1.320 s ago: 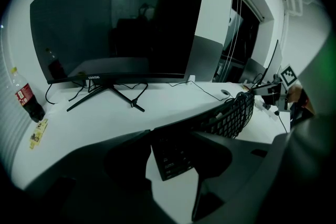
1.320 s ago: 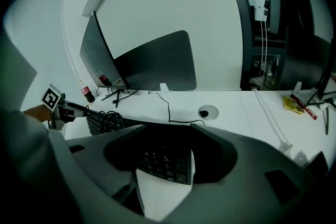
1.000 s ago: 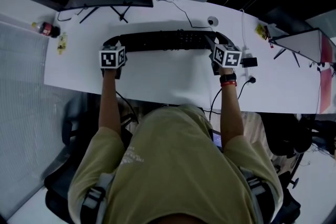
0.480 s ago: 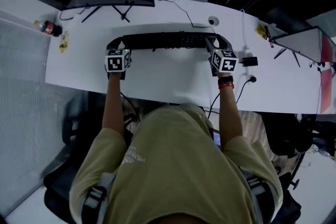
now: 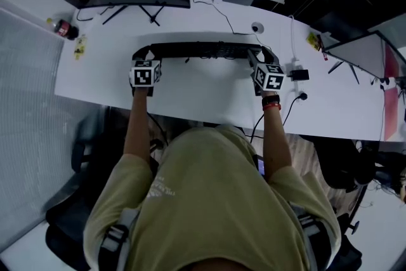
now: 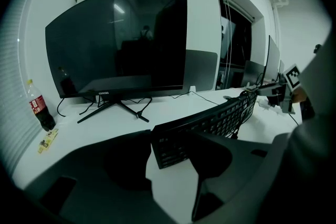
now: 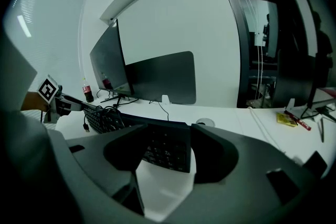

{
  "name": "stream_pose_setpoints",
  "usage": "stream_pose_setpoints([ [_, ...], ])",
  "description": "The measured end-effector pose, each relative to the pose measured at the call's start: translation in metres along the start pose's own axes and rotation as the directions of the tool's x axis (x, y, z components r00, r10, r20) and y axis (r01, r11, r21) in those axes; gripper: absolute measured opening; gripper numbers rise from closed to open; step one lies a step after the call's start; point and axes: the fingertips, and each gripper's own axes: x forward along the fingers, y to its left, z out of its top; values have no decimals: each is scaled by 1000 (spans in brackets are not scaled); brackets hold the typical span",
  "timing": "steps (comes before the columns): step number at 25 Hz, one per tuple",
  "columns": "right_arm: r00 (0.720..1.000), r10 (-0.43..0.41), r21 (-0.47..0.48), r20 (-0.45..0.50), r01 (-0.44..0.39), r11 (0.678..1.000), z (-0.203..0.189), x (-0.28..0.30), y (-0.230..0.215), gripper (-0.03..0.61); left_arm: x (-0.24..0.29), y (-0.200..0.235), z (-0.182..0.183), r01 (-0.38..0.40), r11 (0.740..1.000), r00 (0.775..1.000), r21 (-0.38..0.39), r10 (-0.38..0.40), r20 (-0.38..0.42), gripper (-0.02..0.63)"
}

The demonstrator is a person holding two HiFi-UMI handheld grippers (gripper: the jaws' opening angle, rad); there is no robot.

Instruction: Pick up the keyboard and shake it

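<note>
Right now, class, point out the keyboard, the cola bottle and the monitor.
keyboard [image 5: 203, 51], head view, middle of its long body.
cola bottle [image 6: 37, 106], left gripper view, its red label.
monitor [image 6: 121, 42], left gripper view, centre of the dark screen.

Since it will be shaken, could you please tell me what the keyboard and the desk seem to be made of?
The keyboard is probably matte black plastic: its moulded keys show no glints. The desk has a smooth white top, perhaps laminate or painted board: even colour, no grain visible.
</note>
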Motion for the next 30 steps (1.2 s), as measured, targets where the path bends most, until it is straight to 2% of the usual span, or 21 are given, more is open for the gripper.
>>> stream_pose_setpoints([
  [13, 999, 16, -20, -29, -17, 1000, -22, -31, 15, 262, -26, -10, -26, 2, 1000, 1000, 0, -2, -3, 202],
  [30, 998, -22, -35, -63, 20, 999, -63, -63, 27, 268, -52, -27, -65, -12, 999, 997, 44, 15, -77, 204],
])
